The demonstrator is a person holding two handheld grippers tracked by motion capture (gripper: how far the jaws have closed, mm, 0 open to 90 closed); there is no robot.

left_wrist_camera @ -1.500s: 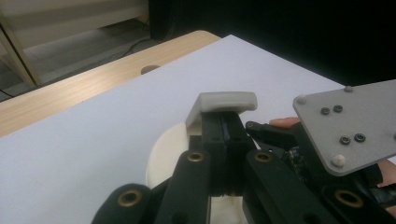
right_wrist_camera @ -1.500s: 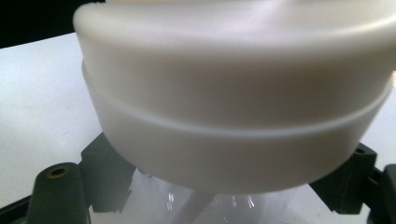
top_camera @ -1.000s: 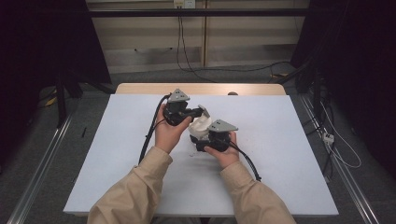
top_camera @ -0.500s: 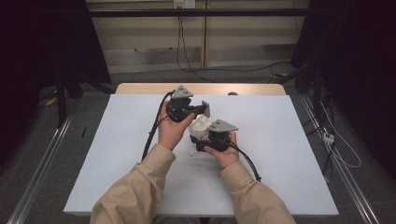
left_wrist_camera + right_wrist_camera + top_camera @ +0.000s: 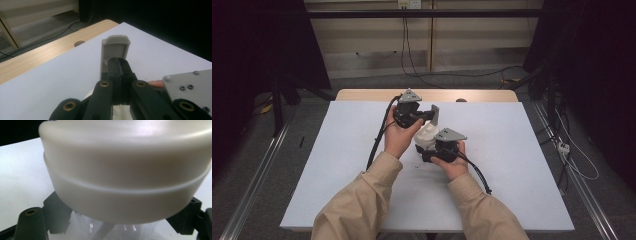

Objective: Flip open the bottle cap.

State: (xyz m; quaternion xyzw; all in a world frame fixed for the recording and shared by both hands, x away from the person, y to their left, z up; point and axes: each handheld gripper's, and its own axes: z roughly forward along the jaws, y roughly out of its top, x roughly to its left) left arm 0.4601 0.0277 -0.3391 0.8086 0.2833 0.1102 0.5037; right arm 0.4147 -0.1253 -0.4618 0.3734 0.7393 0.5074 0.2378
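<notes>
While right gripper (image 5: 428,150) clamps bottle (image 5: 125,175), left gripper (image 5: 119,65) pinches flap (image 5: 115,46)

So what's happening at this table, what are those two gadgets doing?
A person is working on a white lidded container with two handheld grippers. The right gripper clamps the container just below its cap, above the white table. The left gripper is pinched shut on the flip lid, which stands upright.

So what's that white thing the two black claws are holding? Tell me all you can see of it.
It looks like a white plastic container: a round, smooth, milky cap with a groove running around it, above a clear part. The right gripper clamps that clear part just below the cap. A flat hinged-looking flap stands upright, pinched by the left gripper. It is held over the white table.
</notes>
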